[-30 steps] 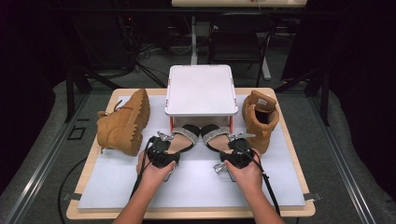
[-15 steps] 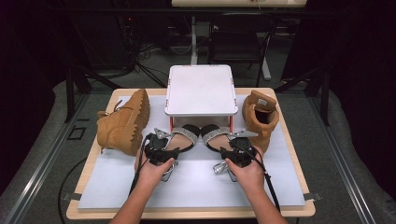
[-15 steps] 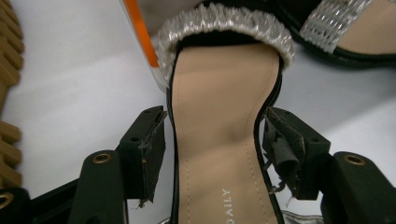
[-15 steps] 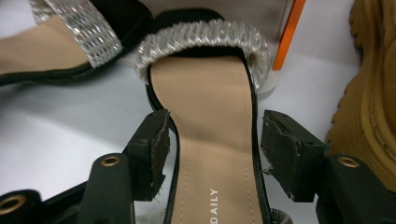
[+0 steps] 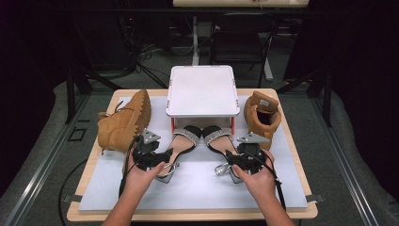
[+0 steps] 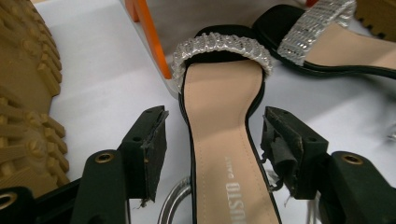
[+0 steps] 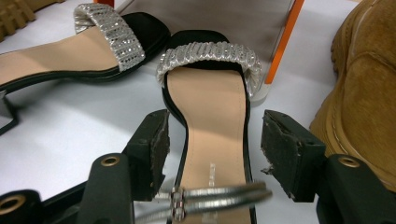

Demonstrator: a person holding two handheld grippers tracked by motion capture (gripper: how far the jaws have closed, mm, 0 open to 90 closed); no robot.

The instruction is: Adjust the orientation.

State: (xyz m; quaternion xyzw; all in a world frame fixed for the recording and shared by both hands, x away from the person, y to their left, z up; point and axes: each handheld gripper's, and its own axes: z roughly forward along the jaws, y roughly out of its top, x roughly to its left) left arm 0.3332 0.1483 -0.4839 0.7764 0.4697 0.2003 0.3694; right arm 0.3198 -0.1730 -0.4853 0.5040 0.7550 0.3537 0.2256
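Note:
Two black heeled sandals with glittery silver toe straps lie side by side, their toes tucked under a white stand (image 5: 201, 89). My left gripper (image 5: 162, 155) (image 6: 215, 140) hangs open over the left sandal (image 5: 186, 136) (image 6: 219, 93), one jaw on each side of the insole and a gap at both pads. My right gripper (image 5: 234, 157) (image 7: 212, 140) is open the same way astride the right sandal (image 5: 217, 136) (image 7: 208, 93), whose silver ankle strap crosses just in front of the jaws. Neither pad touches a shoe.
A tan boot (image 5: 124, 120) (image 6: 23, 93) lies on its side left of the stand. A second tan boot (image 5: 262, 117) (image 7: 364, 93) stands upright at the right. The stand's orange legs (image 6: 149, 37) (image 7: 282, 42) flank the sandal toes. A pale mat (image 5: 197, 188) covers the wooden board.
Both hands have risen a little and drawn back toward the near edge. The sandals and boots lie where they were.

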